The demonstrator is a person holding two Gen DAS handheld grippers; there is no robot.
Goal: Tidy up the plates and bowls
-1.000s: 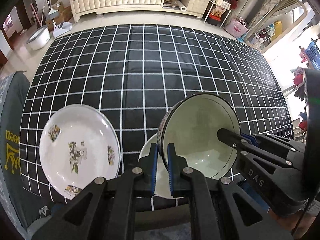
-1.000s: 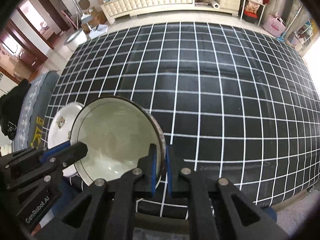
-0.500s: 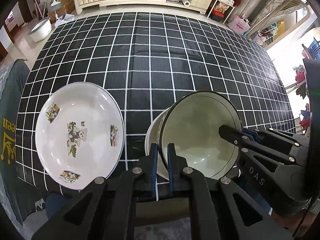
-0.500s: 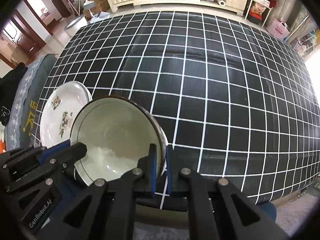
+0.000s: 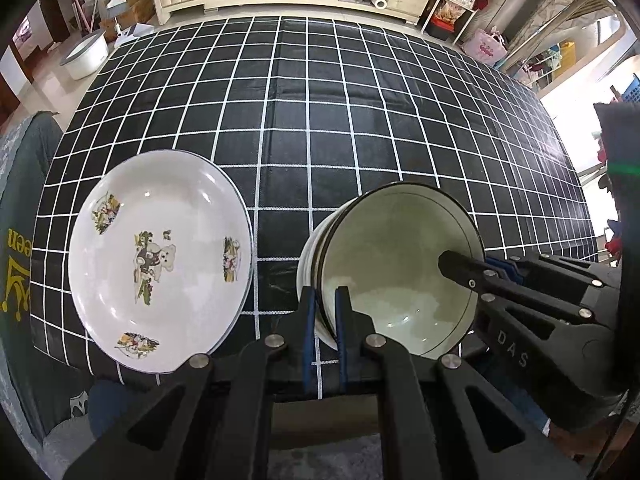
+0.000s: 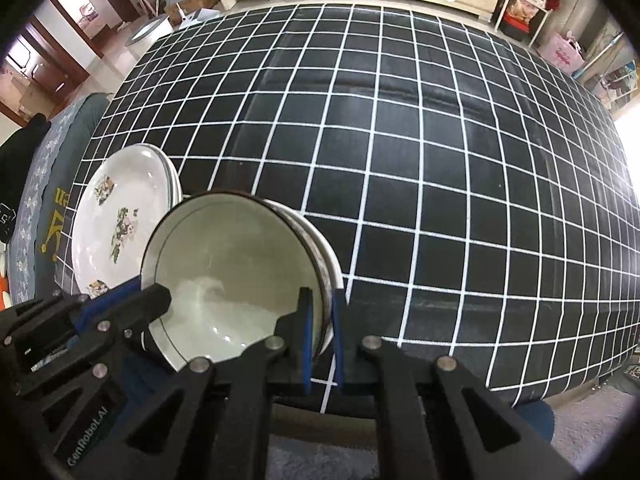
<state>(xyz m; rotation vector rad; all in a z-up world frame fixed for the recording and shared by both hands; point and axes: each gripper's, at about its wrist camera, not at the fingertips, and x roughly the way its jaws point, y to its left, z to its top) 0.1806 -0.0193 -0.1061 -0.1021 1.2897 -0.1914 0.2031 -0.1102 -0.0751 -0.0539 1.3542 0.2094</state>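
At far left, near the front edge of the checked surface (image 5: 360, 120): a stack of white plates (image 5: 160, 256), bear print on the top 1, at least 2 rims showing in the right wrist view. Just right of the plates, apart from them: a bowl (image 5: 400, 280) with a dark rim, tilted toward the cameras, nested into at least 1 more white bowl beneath (image 6: 334, 268). Pinched on both sides: left hand-held gripper (image 5: 322, 320) clamped on the near-left rim, blue pads either side of the wall; right hand-held gripper (image 6: 320, 320) likewise closed on the opposite rim. Step in hand, by the look of it: seating this bowl into the bowl stack, plates already gathered beside. Whether fully seated, cannot tell; the tilt suggests not quite. Next move probably calls for levelling the bowl so the rims sit parallel, lowering evenly, then opening both grips together and backing off without dragging the rim or nudging the plates.
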